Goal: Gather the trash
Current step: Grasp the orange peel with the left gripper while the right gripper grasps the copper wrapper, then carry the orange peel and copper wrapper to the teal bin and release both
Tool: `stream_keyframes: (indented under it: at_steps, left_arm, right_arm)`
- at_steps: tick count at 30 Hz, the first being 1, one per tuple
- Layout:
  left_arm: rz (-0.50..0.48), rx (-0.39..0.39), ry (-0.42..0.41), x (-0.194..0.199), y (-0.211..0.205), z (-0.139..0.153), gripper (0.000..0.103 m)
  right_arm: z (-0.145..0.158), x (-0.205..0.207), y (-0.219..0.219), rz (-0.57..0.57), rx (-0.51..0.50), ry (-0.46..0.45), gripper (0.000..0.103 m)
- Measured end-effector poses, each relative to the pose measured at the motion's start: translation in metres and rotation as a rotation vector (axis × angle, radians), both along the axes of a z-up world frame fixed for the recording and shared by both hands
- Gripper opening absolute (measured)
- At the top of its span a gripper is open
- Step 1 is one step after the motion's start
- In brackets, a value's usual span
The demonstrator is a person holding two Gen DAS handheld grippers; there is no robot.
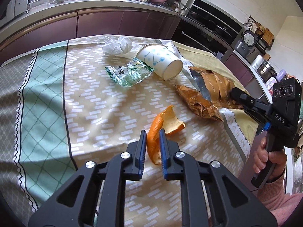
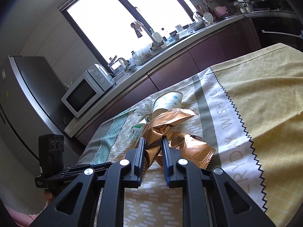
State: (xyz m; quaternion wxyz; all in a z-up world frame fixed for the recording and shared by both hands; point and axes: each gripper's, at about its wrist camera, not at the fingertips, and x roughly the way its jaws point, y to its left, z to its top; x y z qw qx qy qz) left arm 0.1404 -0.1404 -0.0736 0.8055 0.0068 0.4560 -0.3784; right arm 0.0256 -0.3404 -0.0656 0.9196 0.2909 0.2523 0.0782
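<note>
A curled orange peel (image 1: 171, 121) stands between the blue pads of my left gripper (image 1: 153, 133), which is shut on its lower strip just above the tablecloth. A crumpled copper snack wrapper (image 2: 191, 144) is pinched in my right gripper (image 2: 153, 141). In the left wrist view the wrapper (image 1: 200, 98) lies at the right with the right gripper (image 1: 234, 94) clamped on its near edge. A paper cup (image 1: 161, 60) lies on its side behind it. A clear wrapper with green edges (image 1: 128, 73) and crumpled white plastic (image 1: 118, 45) lie farther left.
A patterned tablecloth (image 1: 90, 113) covers the table. A hand (image 1: 265, 157) in a pink sleeve holds the right gripper's handle. Purple kitchen cabinets (image 1: 98, 22) and a cluttered counter run behind the table. A microwave (image 2: 85, 90) and a fridge (image 2: 20, 94) stand at the left.
</note>
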Motion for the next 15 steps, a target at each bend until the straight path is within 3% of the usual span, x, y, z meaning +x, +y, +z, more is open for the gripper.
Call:
stream_keyframes:
  at_steps: [3,5,7,9,15]
  left_arm:
    - [-0.015,0.021,-0.008,0.0,-0.005,-0.003,0.034]
    - [-0.025,0.035,-0.014,-0.001,-0.01,-0.004,0.034]
    - [-0.03,0.046,-0.002,0.002,-0.014,-0.008,0.034]
    - [-0.028,0.053,0.019,0.005,-0.017,-0.014,0.024]
    - [-0.011,0.029,0.016,0.005,-0.013,-0.012,0.017]
  right_arm:
    - [-0.002,0.001,0.002,0.011,0.002,0.006,0.016]
    - [-0.003,0.003,0.005,0.018,0.001,0.01,0.016]
    - [-0.003,0.003,0.007,0.021,0.001,0.012,0.016]
    - [-0.003,0.003,0.007,0.024,0.002,0.012,0.016]
    - [-0.001,0.004,0.012,0.04,-0.001,0.004,0.016]
